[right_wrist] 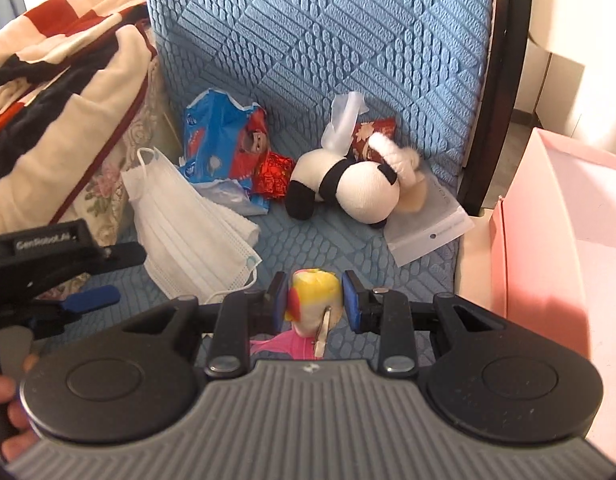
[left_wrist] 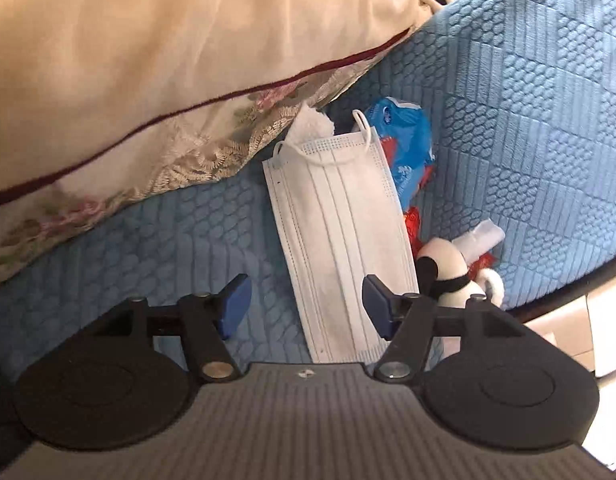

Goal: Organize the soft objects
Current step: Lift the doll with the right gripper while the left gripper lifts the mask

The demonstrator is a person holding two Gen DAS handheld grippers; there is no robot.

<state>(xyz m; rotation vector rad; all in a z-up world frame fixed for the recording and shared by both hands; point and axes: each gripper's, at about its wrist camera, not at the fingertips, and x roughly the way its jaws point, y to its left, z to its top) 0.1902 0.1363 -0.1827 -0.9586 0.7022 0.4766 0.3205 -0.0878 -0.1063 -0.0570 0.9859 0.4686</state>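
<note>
A white face mask (left_wrist: pixel 340 232) lies flat on the blue quilted sofa seat (left_wrist: pixel 528 140). My left gripper (left_wrist: pixel 306 300) hovers over its near end, open, with the blue pads apart and not pressing on it. In the right wrist view the masks (right_wrist: pixel 188 232) show as a small stack, and one of the left gripper's blue fingers (right_wrist: pixel 94 299) sits just beside them. My right gripper (right_wrist: pixel 314 300) is shut on a small yellow plush toy (right_wrist: pixel 316 292) with red and pink parts. A black-and-white panda plush (right_wrist: pixel 348 184) lies on the seat beyond.
A cream floral cushion (left_wrist: pixel 148 80) and a red, black and cream blanket (right_wrist: pixel 48 80) fill the left side. A blue packet (right_wrist: pixel 216 136), red foil wrapper (right_wrist: pixel 274 174) and clear plastic bag (right_wrist: pixel 428 228) lie on the seat. A pink open box (right_wrist: pixel 568 220) stands right.
</note>
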